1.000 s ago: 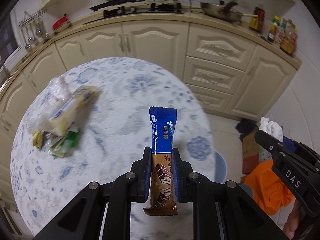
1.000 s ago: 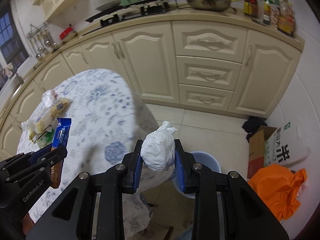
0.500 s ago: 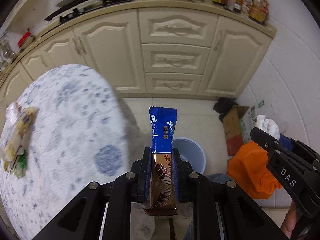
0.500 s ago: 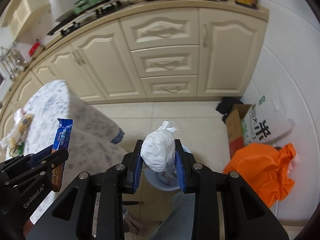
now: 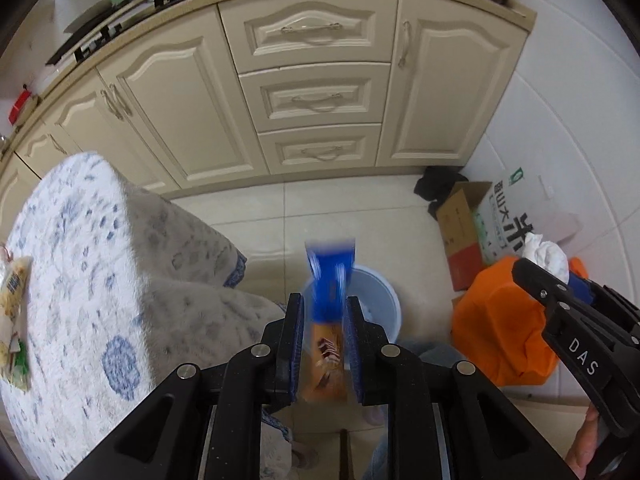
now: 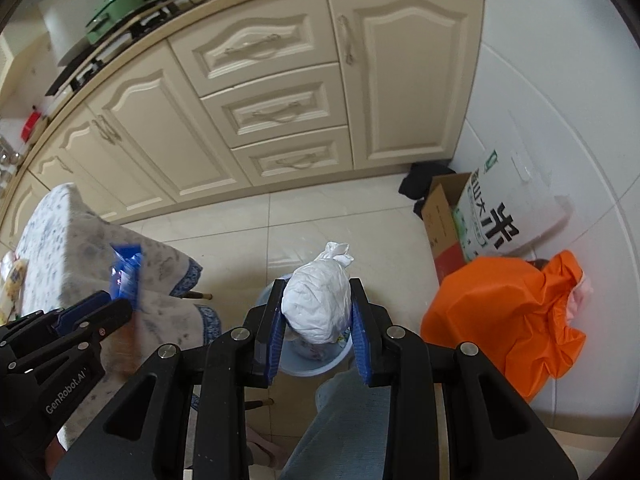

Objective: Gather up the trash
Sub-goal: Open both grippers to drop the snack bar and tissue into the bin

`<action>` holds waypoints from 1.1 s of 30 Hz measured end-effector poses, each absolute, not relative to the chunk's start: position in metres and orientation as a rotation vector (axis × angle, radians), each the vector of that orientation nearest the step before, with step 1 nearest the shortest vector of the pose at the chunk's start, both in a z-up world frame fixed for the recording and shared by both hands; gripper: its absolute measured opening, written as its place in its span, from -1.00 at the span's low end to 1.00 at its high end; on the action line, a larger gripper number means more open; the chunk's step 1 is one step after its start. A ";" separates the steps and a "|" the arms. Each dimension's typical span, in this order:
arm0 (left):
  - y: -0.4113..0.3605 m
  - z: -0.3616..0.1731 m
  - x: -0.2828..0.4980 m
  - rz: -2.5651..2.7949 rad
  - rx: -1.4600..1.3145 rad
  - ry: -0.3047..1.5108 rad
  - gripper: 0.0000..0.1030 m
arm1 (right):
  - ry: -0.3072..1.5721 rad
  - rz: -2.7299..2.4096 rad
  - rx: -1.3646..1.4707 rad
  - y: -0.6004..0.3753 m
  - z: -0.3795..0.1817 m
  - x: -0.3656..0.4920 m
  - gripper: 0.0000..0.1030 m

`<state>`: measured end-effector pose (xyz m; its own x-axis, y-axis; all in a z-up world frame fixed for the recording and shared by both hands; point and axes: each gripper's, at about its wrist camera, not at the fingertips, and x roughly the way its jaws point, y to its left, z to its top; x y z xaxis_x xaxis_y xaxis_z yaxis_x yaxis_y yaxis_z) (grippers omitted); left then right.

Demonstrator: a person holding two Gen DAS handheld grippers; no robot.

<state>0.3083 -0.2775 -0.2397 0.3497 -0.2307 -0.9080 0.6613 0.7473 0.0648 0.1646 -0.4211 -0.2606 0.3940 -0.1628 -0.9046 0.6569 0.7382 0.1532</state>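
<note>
Both grippers aim steeply down over the blue bin point(image 6: 316, 354) on the floor. Left gripper point(image 5: 323, 322) jaws are opening; the blurred snack wrapper point(image 5: 329, 280) is between them, apparently slipping. Right gripper point(image 6: 317, 316) clamps the white bag point(image 6: 318, 304), not dropped yet. More wrappers point(image 5: 14, 304) left on the table point(image 5: 84, 280), far left.
</note>
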 end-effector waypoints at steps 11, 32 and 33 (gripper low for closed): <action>-0.287 -0.254 0.296 -0.616 0.487 1.056 -0.01 | 1.077 -0.551 0.572 -0.426 -0.277 0.164 -0.41; -0.217 -0.227 0.301 -0.551 0.414 1.046 -0.01 | 1.054 -0.455 0.501 -0.380 -0.255 0.200 -0.40; -0.214 -0.226 0.301 -0.549 0.410 1.044 -0.01 | 1.049 -0.452 0.501 -0.379 -0.253 0.201 -0.38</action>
